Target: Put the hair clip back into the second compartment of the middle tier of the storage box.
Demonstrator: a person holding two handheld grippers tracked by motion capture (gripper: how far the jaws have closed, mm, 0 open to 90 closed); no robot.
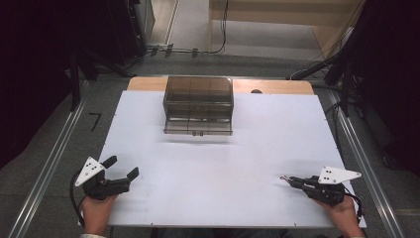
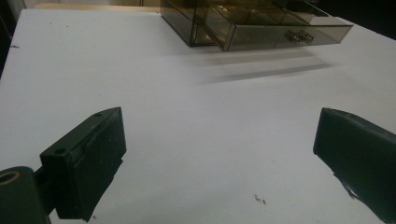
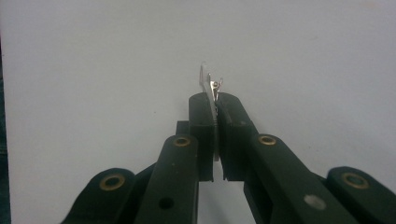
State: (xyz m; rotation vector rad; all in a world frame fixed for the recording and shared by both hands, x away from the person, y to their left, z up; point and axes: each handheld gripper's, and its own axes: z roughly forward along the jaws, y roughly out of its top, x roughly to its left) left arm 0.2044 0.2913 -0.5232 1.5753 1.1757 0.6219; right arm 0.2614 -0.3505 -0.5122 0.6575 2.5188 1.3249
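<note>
A smoky see-through drawer box (image 1: 198, 99) stands at the back middle of the white table (image 1: 218, 163); its lower drawer (image 1: 198, 126) with a small handle looks pulled out partway. My right gripper (image 1: 292, 181) rests low at the front right, shut on a small silver metal clip (image 1: 284, 178). In the right gripper view the clip (image 3: 208, 83) sticks out past the pressed-together fingertips of that gripper (image 3: 215, 100). At the front left, my left gripper (image 1: 124, 166) is open with nothing between its jaws. From the left gripper view, that gripper (image 2: 217, 135) points toward the drawer box (image 2: 252, 23).
A wooden strip (image 1: 275, 87) edges the table's far side. Metal rails (image 1: 44, 168) run along both sides on the grey floor. Cables and dark stands (image 1: 341, 69) are beyond the far corners. Bare white surface lies between the grippers and the box.
</note>
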